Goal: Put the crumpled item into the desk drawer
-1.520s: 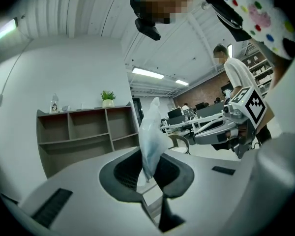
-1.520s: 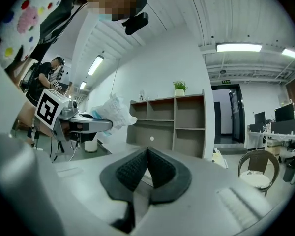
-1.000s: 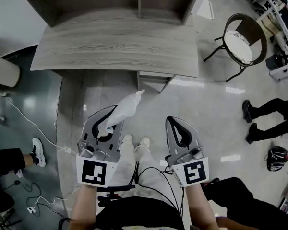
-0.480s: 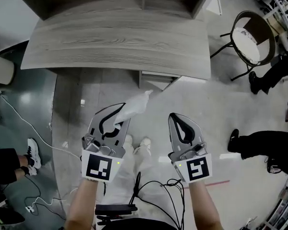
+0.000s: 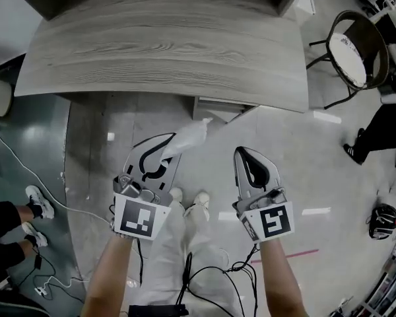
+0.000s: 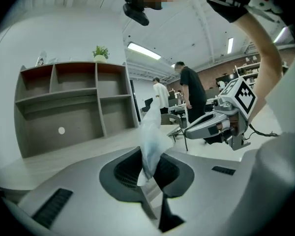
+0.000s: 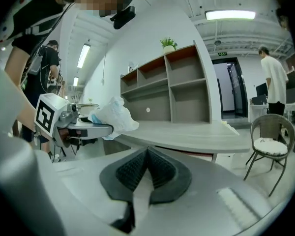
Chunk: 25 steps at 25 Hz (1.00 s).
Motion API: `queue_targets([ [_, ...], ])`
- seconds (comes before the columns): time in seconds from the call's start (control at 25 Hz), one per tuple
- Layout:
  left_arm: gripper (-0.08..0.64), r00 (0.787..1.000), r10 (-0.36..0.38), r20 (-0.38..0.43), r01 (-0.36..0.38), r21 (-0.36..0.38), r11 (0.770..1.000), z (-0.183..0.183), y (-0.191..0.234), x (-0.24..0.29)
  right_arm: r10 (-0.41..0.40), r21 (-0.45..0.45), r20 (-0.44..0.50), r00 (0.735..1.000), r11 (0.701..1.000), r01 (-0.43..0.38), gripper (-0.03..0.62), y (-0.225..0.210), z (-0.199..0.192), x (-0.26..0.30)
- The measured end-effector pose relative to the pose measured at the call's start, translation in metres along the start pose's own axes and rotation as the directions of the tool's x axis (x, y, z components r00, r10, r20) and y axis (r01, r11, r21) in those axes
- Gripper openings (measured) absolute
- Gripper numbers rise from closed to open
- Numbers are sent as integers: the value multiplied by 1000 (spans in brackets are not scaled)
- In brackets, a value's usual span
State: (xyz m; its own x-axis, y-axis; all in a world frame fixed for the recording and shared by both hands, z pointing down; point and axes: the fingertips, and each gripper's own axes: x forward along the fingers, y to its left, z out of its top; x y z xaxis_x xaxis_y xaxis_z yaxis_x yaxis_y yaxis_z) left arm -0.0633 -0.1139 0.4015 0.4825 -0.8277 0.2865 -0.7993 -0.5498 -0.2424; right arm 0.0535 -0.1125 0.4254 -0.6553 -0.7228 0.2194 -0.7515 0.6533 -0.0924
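A crumpled white, bluish-tinted plastic item (image 5: 188,136) sticks out past the tips of my left gripper (image 5: 166,144), which is shut on its lower end. In the left gripper view the crumpled item (image 6: 152,136) rises upright from the closed pads of my left gripper (image 6: 148,173). My right gripper (image 5: 246,154) is shut and holds nothing; it hangs beside the left one, above the floor. Ahead lies the grey wood desk (image 5: 165,51), with a drawer unit (image 5: 218,109) showing under its front edge. In the right gripper view, my right gripper (image 7: 147,154) points at the desk (image 7: 187,134), with the item (image 7: 113,117) at left.
A round-seat metal chair (image 5: 353,51) stands right of the desk. An open shelf unit (image 7: 177,90) sits on the desk's back. Cables (image 5: 26,170) trail over the floor at left, near someone's shoes (image 5: 34,200). A person's leg (image 5: 383,127) is at the right edge.
The desk has come closer and fills more of the head view. Both grippers keep their pose, the left still shut on the item. The legs at right have shifted.
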Motion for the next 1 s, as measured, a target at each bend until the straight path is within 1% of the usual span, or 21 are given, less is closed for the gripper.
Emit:
queue_targets([
  [0.12,40,1000,-24,-4,24,29,999,-16,-1,15,4,79,18,1000,997,-6,9,-9,-19,14],
  [0.2,40,1000,-28,-2,28,30,999,-28,0,25,3,116,24,1000,993,-6,9,-15,-33,25],
  [0.4,40,1000,-10,9,10,-9,1000,-59,12,50,-8,197,20,1000,980,4,9,-33,-67,55],
  [0.48,40,1000,-5,-4,5,-21,1000,-72,16,59,-13,229,4,1000,973,12,9,-40,-81,65],
  [0.6,40,999,-5,-39,2,-65,998,-90,20,71,-25,297,-25,999,954,31,9,-53,-101,79],
  [0.72,40,997,-16,-80,9,-90,996,-107,23,83,-31,379,-41,999,924,45,9,-64,-119,94],
  [0.8,40,994,-31,-106,20,-103,994,-117,23,91,-30,442,-31,999,896,41,9,-70,-130,104],
  [0.84,40,992,-40,-119,27,-109,994,-122,23,94,-28,476,-20,999,879,34,37,-73,-134,109],
  [0.92,40,987,-50,-151,32,-121,992,-133,22,99,-22,539,8,1000,842,14,49,-78,-142,118],
  [1.0,39,983,-53,-178,28,-140,990,-143,22,102,-10,598,34,999,802,-13,97,-80,-150,127],
])
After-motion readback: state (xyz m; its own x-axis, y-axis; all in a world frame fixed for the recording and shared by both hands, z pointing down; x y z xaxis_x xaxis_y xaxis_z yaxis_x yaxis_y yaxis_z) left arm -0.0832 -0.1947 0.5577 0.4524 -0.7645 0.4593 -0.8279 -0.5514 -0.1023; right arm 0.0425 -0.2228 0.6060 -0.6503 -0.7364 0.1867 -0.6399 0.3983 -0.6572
